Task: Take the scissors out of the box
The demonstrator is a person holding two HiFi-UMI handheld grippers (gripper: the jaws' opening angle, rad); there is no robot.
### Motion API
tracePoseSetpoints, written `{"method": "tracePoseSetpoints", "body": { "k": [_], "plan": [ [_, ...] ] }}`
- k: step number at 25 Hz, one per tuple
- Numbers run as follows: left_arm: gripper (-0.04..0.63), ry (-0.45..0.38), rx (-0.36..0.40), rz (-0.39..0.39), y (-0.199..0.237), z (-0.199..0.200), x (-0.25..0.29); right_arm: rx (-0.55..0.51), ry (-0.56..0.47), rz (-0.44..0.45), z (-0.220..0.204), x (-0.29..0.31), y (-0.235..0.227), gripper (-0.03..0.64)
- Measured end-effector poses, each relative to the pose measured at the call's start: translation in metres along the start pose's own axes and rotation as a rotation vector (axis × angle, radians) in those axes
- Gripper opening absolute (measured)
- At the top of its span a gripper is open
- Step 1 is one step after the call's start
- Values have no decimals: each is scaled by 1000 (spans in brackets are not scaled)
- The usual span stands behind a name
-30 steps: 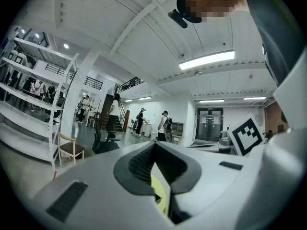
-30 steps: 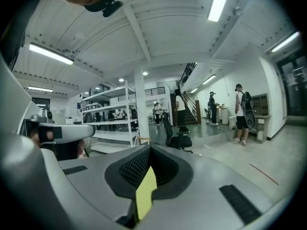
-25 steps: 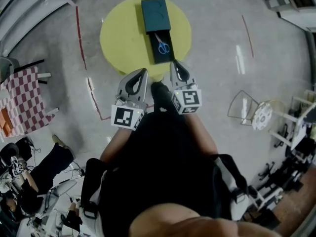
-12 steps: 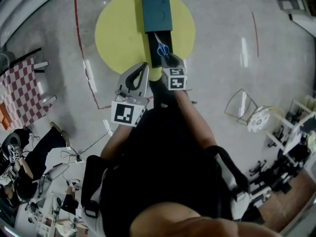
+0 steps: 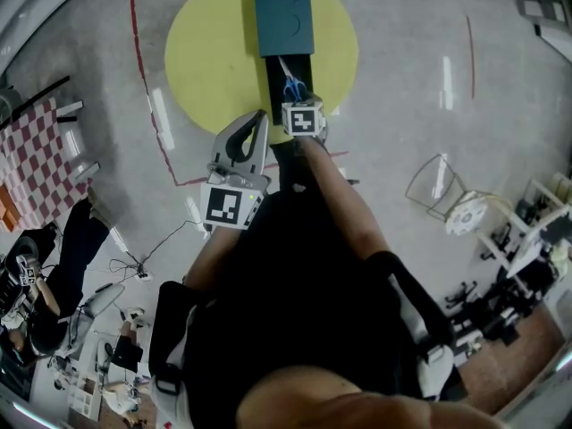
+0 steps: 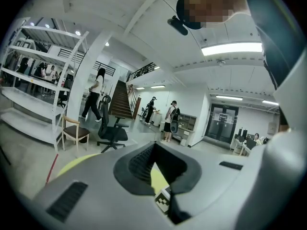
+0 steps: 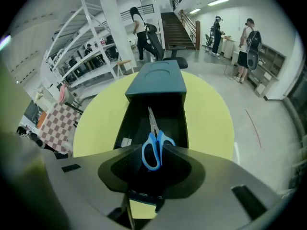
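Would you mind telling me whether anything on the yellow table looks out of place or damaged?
Nothing stands out. The box sits on the yellow table, its black tray slid out of the teal sleeve, and the scissors lie flat in the tray, apparently intact.

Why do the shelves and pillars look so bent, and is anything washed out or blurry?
Head view: wide lens, corners dark, light streaks glare on the floor. Left gripper view: shelves bow outward, the ceiling lamp is washed out. Right gripper view: same bowing, but the scissors look sharp.
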State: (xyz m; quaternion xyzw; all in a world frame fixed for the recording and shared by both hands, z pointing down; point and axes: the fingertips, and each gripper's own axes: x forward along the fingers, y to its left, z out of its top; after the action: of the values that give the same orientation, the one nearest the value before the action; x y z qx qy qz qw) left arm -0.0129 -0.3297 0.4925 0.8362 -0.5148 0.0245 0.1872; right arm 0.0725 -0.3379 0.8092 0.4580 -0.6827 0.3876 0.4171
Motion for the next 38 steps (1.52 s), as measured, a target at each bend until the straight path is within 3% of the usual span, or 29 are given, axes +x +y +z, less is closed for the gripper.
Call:
{"method": "tracePoseSetpoints", "body": {
  "k": [4,12,15,17,22,27,29,35,38],
  "plan": [
    [-3,10,-4,-1,5,-3,6,18,90,-33,-11,13,-9,115],
    [-3,33,-23,1,13,-15,11,20,166,-72,-13,29,-9,115],
    [-3,35,-30,4,16,-15,12,68,197,16,-16,34,12,115],
    [-3,37,-34,10,19,-16,12,27,213,-45,-19,35,-1,115],
    [-3,38,-34,15,26,-19,10,-7,212,-97,-19,37,-7,110],
    [-5,26,-34,7,26,-16,4,-44,161,-27,-14,42,12,81],
    [-3,21,-33,3,26,-16,1,-65,171,-45,-16,39,8,78],
    [-3,15,-26,3,25,-14,-7,-26,183,-50,-20,33,1,77],
    [-4,7,-24,0,23,-13,-10,15,175,-5,-22,30,9,77]
  ]
}}
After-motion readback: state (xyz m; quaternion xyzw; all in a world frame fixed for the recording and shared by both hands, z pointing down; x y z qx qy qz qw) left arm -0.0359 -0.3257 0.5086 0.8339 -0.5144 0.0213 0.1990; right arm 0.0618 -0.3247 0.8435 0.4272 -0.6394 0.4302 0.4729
